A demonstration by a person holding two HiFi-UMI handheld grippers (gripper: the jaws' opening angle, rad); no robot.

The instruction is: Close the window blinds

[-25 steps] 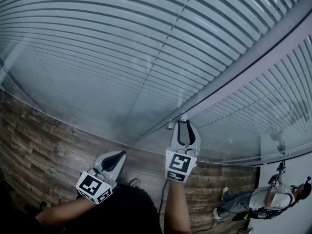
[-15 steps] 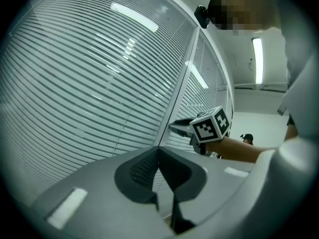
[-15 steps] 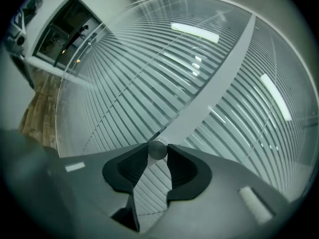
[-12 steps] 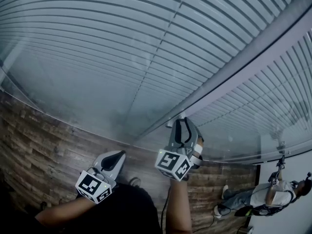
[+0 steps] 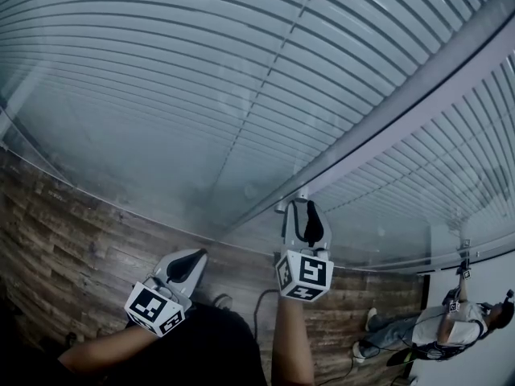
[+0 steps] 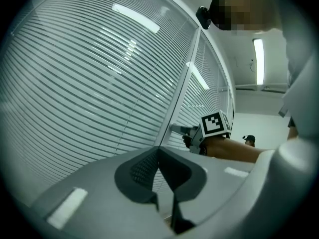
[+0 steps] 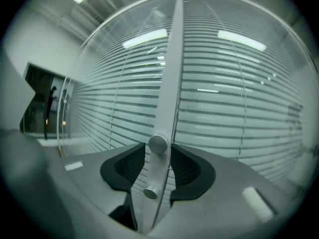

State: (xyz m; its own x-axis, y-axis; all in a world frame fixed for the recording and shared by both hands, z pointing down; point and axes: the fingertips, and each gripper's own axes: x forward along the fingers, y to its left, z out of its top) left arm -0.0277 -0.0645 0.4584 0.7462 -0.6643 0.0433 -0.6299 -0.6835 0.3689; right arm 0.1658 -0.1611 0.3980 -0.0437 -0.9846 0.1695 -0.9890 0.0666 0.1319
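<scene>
Blinds, head view: the slats point(image 5: 201, 71) hang behind glass on both sides of a pale frame post point(image 5: 386, 119). The right gripper point(image 5: 303, 215) reaches the post; the left gripper point(image 5: 191, 260) hangs apart from it.
Left gripper view: jaws pressed together at the tips, nothing between them.
Right gripper view: jaws spread, having just been opening. The upper knob point(image 7: 158, 144) on the post stands between them, unpinched, with a lower knob point(image 7: 150, 192) beneath.
Risk: an off-centre grip could slip off the smooth round knob, and turning it the wrong way would open the slats.
Hidden: reflections blur the slat angle, and which knob tilts the slats is unclear.
</scene>
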